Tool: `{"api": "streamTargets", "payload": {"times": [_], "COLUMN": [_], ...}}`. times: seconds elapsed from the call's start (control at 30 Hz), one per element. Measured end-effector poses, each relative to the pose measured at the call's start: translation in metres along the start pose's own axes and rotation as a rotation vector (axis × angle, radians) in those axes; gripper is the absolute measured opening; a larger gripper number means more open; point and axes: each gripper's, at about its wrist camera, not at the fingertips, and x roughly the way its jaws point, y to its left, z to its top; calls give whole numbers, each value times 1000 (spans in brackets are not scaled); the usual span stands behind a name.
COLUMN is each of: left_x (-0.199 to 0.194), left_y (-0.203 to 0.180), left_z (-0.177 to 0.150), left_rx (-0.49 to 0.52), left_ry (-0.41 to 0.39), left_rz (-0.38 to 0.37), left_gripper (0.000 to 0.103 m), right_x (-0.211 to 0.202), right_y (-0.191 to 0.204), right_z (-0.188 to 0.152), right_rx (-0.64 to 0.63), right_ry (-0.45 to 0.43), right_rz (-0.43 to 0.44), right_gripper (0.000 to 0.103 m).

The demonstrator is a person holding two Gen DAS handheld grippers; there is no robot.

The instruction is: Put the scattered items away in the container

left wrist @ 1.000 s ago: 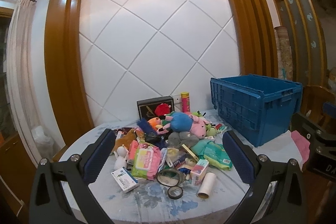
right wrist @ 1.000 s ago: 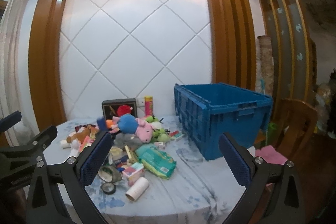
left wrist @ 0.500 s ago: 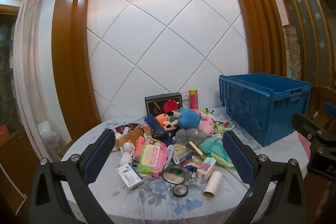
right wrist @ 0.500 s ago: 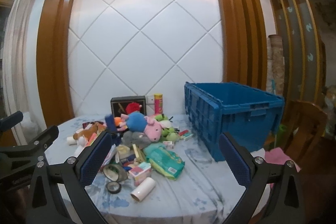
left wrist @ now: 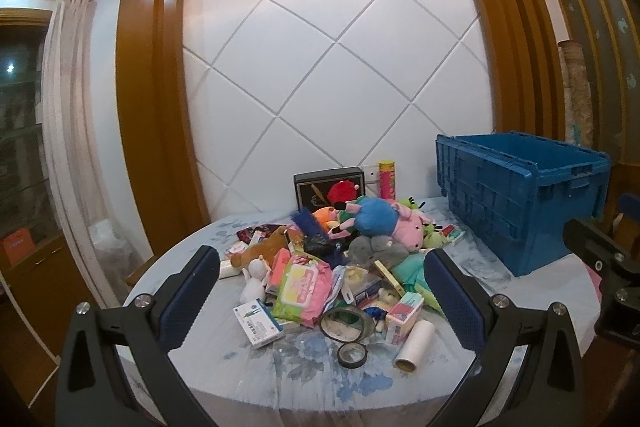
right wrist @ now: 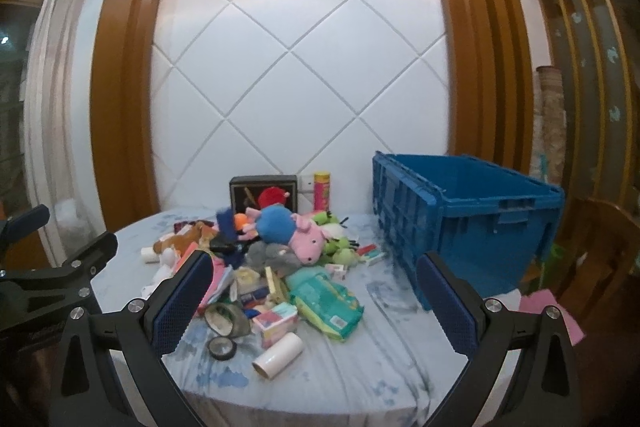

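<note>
Left gripper [left wrist: 322, 297] and right gripper [right wrist: 312, 301] both spread wide, holding nothing, above table [right wrist: 360, 355]. Clutter heaped left of blue crate [right wrist: 472, 223]; white roll [right wrist: 278, 350] nearest.

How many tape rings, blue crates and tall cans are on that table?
Tape rings: 2, the large tape ring and the small tape ring
Blue crate: 1
Tall can: 1
Total: 4
</note>
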Motion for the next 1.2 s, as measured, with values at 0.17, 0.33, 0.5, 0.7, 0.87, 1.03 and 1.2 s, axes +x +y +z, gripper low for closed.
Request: {"api": "streamTargets", "payload": {"times": [0.17, 0.33, 0.5, 0.7, 0.87, 1.03, 1.2], "left_x": [5, 22, 44, 85, 131, 178, 216], "left_y": [11, 32, 54, 79, 87, 82, 57], "left_z": [-20, -41, -60, -78, -94, -109, -134], "left_rx": [-1, -2, 21, 42, 90, 100, 146], "left_ry": [35, 81, 94, 136, 170, 213, 260], "left_rz": [58, 100, 119, 81, 13, -123, -251], "left_gripper": [103, 103, 103, 103, 103, 103, 103], "right_x": [10, 33, 62, 115, 163, 199, 222], "right_y": [-5, -5, 2, 26, 49, 62, 54], "right_z": [-12, -31, -43, -57, -74, -102, -135], "right_rx": [3, 25, 45, 45, 55, 65, 103], "right_ry": [12, 73, 119, 213, 297, 400, 483], "right_rz": [47, 92, 112, 96, 102, 51, -12], "right_gripper": [103, 103, 103, 103, 103, 103, 103]}}
